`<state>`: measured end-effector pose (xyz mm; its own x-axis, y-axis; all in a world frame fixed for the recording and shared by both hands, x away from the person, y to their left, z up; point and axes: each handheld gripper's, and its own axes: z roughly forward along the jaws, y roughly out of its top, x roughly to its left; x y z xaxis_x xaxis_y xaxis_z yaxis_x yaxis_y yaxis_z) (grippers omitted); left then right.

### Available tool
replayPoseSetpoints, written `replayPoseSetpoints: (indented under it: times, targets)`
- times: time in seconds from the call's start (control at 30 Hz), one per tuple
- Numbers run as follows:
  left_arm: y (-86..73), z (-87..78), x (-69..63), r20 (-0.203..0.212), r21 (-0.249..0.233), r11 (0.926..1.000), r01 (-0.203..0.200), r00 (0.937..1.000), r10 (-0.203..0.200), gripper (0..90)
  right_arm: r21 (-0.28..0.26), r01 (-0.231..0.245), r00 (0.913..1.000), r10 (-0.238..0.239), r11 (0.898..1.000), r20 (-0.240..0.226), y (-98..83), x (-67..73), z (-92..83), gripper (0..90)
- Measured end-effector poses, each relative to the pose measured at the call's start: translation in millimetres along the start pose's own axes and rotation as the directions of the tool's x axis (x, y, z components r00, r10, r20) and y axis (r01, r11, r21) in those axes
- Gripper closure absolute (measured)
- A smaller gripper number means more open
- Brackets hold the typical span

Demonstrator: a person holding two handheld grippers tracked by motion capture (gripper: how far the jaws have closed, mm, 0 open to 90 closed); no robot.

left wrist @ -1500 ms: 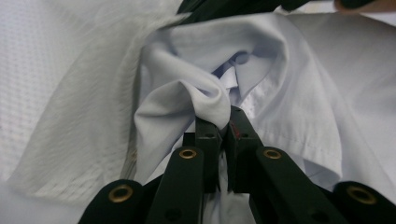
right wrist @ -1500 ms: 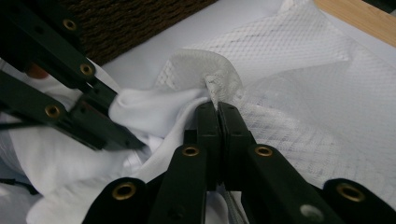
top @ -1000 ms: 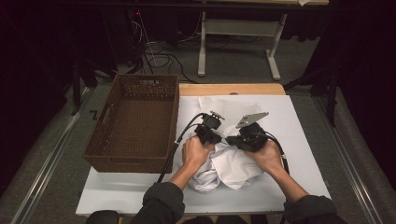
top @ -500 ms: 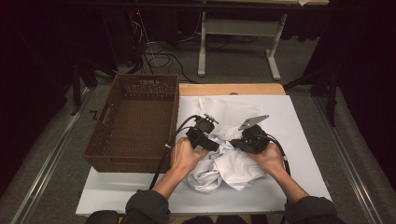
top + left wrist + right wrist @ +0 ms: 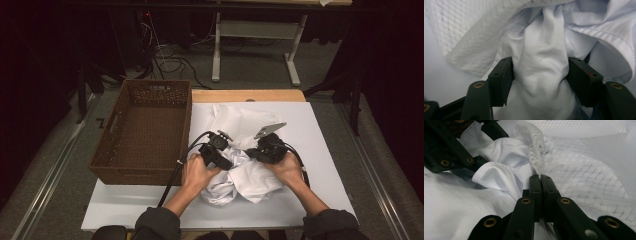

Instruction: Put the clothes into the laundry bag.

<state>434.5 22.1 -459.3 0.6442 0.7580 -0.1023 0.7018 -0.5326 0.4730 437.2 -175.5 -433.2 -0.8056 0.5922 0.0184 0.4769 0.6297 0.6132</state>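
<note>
So the white garment (image 5: 245, 175) is bunched up in a heap toward the near edge of the worktop (image 5: 320, 150), roughly mid-width, with one flatter part spread out toward the far edge. The brown wicker basket (image 5: 142, 130) is parked at the left edge, hanging partly off it, and nothing is seen inside.

The bit that matters: a thick rolled fold of the cloth runs straight up between the jaws of the left gripper (image 5: 540, 75), its long axis pointing away from the camera along the jaws. The jaws have just been opening, and in the left gripper view they are seen standing wide on either side of that fold; the pads seem to brush the cloth rather than pinch it, so it is read as let go, not held. In the high view the left gripper (image 5: 216, 150) is seen on the basket side of the heap.

The right gripper (image 5: 540, 181) is clamped shut on a thin edge of the mesh-like layer, which rises right out of the closed jaw tips. In the high view the right gripper (image 5: 267, 149) is set on the heap's right side, just beside the left one.

Probably the fold gets re-gripped by the left jaws next, since it's already lined up dead centre between them
</note>
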Motion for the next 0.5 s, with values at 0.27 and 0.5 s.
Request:
replayPoseSetpoints:
  times: [0.27, 0.5]
  targets:
    - [0.0, 2.1, 2.9, 0.067, -0.023, 0.9997, 0.004, 0.9977, -0.002, 75.0, -0.008, -0.006, 1.0, 0.006, 1.0, 0.003, 1.8, -3.1, -0.8, 89.4]
    - [-1.7, -17.1, -3.9, 0.09, -0.105, 0.9939, -0.033, 0.995, 0.043, 82.9, -0.036, -0.005, 0.9999, 0.005, 0.999, 0.012, 11.4, -5.8, -9.3, 89.4]
